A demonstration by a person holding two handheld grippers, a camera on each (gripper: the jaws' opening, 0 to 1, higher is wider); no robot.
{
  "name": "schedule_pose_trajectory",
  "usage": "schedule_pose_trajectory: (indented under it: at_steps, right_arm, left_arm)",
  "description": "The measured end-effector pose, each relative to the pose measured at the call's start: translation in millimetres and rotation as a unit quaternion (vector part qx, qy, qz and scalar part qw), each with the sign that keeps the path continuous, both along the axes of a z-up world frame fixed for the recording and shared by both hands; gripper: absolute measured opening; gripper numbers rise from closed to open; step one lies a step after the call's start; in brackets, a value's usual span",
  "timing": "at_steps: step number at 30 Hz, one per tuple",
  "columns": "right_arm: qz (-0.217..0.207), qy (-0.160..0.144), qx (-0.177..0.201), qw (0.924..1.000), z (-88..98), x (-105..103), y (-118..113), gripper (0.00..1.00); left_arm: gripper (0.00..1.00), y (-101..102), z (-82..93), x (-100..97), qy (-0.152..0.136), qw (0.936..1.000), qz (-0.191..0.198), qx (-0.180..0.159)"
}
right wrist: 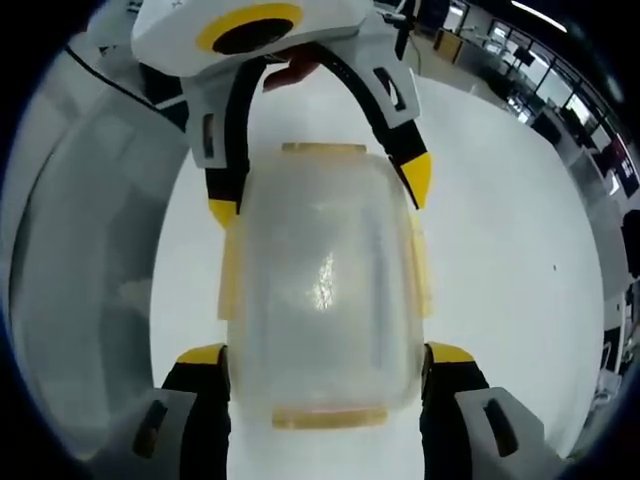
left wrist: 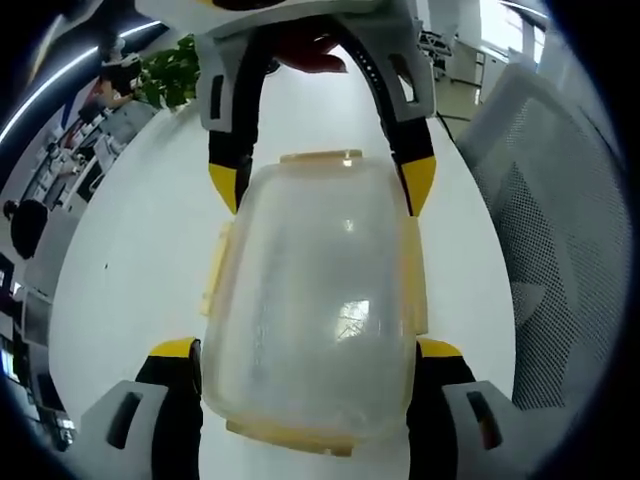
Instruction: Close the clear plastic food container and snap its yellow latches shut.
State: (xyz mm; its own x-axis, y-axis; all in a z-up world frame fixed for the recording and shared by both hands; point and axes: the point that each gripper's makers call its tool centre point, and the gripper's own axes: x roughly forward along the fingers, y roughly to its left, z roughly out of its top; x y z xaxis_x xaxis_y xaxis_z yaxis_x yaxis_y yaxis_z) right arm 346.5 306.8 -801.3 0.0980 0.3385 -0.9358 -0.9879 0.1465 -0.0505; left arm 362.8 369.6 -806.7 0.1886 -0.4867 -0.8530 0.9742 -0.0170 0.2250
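The clear plastic food container (left wrist: 305, 300) lies on a white table (left wrist: 130, 260) and takes the middle of the left gripper view. Its lid is on top and looks cloudy, with light spots on it. The yellow latches (left wrist: 215, 270) run along its edges: one at each long side, one at the upper end and one at the lower end of the frame. If they are snapped down or only hang loose, I cannot tell.

The left gripper (left wrist: 305, 350) comes from the bottom of this view. Its jaws are spread, one at each side of the container's near end, with the yellow tips close against the walls. The right gripper (left wrist: 325, 190) comes from the top of the same frame, also spread around the far end.

In the right gripper view the container (right wrist: 320, 280) is again in the middle. The right gripper (right wrist: 325, 355) straddles the near end from below, and the left gripper (right wrist: 320, 195) straddles the far end from above. A grey mesh chair (left wrist: 560, 230) stands at the right side of the left gripper view.
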Motion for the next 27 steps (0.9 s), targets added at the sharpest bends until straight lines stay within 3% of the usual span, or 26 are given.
schedule_pose_trajectory:
  at_steps: [27]
  right_arm:
    - [-0.001, -0.01, 0.007, 0.9999, -0.5, 11, -1, 0.79]
  left_arm:
    - [0.86, -3, -0.3, 10.4, 0.005, 0.9999, 0.011, 0.004]
